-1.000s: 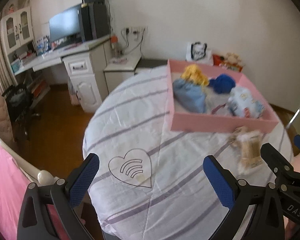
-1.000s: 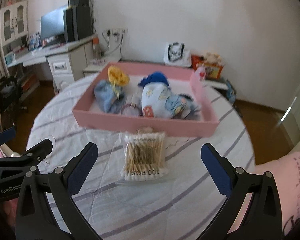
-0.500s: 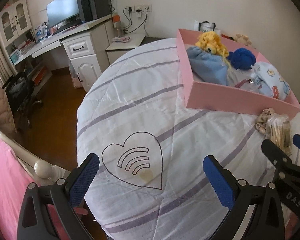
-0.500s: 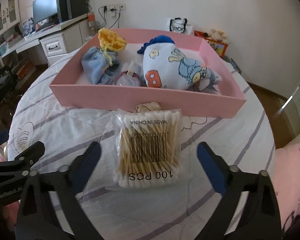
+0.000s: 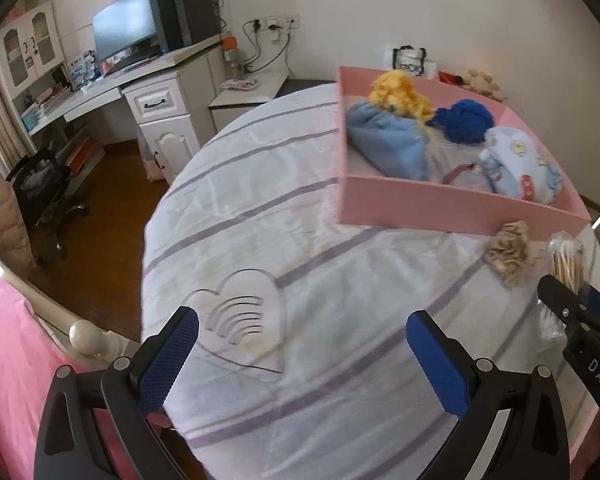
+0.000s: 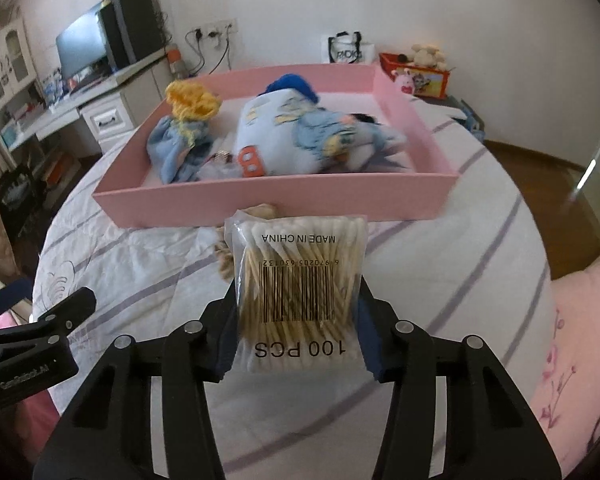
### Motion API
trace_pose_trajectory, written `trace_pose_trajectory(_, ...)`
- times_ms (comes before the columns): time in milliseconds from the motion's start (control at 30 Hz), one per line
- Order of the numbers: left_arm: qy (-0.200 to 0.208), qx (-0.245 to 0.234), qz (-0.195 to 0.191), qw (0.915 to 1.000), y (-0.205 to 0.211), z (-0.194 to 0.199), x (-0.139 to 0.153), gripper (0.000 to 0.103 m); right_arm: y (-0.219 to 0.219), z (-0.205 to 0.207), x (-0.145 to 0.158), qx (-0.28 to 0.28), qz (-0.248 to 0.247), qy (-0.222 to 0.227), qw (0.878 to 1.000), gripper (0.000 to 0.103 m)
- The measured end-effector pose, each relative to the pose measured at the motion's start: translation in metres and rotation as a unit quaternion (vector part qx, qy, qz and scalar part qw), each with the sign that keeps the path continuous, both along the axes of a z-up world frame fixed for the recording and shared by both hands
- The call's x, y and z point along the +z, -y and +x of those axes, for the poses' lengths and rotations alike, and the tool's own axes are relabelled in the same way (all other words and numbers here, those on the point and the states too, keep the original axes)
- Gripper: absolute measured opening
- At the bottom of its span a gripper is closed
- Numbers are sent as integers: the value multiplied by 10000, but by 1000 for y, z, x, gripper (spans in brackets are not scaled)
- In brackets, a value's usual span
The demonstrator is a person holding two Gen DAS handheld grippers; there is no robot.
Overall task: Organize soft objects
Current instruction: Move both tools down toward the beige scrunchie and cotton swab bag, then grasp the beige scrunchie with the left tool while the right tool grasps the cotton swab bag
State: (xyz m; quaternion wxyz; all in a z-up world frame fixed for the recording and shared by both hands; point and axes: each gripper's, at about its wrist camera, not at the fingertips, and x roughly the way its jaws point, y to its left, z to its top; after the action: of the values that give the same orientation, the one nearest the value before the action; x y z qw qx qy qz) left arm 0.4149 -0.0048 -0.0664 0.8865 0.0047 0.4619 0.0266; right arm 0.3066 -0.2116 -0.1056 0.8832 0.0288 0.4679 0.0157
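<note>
R claw [image 6: 296, 320] pinching swab pack [image 6: 298, 292] near pink tray [image 6: 260, 204] front edge, L claw [image 5: 300, 344] spread over tablecloth [image 5: 260, 184]

Soft daylight, fisheye-warped edges, slight blur

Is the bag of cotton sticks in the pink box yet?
No, it is out. The right gripper pinches the cotton swab bag in front of the pink box, over the striped cloth.
</note>
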Motion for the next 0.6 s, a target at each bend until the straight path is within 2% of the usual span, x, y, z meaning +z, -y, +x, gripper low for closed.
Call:
trace_pose_trajectory(367, -2, -485, -115, 9988, 63, 3, 8, 103, 78, 7, 6, -860, -70, 88, 9962, 47)
trace_pose_trajectory(600, -131, -679, -120, 9975, 95, 24, 1, 103, 101, 27, -1, -958, -254, -28, 9951, 51)
